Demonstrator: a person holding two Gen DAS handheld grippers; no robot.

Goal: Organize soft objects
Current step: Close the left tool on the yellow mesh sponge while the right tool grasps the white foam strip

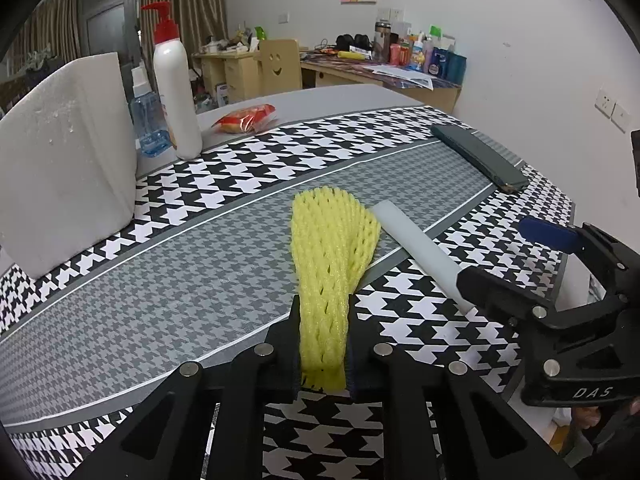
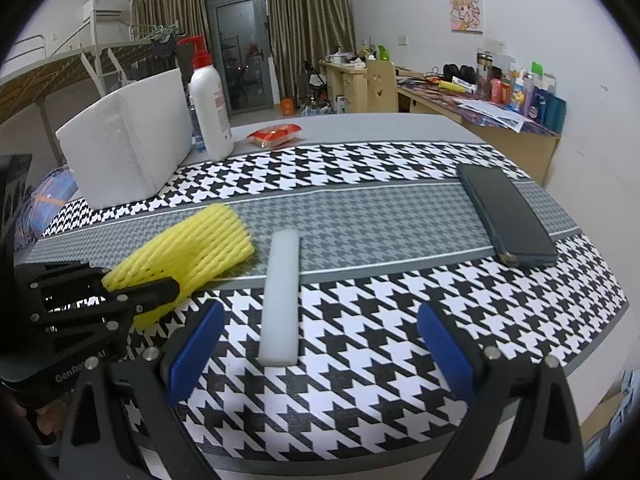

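My left gripper (image 1: 323,344) is shut on the near end of a yellow foam net sleeve (image 1: 334,248), whose fanned far end rests on the houndstooth cloth; the sleeve also shows in the right wrist view (image 2: 192,250). A white foam bar (image 2: 281,288) lies on the cloth beside it, also in the left wrist view (image 1: 416,250). My right gripper (image 2: 320,340) is open, its blue pads either side of the bar's near end and apart from it. A large white foam block (image 2: 128,144) stands at the far left.
A dark flat rectangular case (image 2: 506,214) lies at the right of the cloth. A white pump bottle with red cap (image 2: 210,106), a blue bottle (image 1: 148,124) and a red snack packet (image 2: 274,136) stand behind. The table edge (image 2: 600,324) runs at right.
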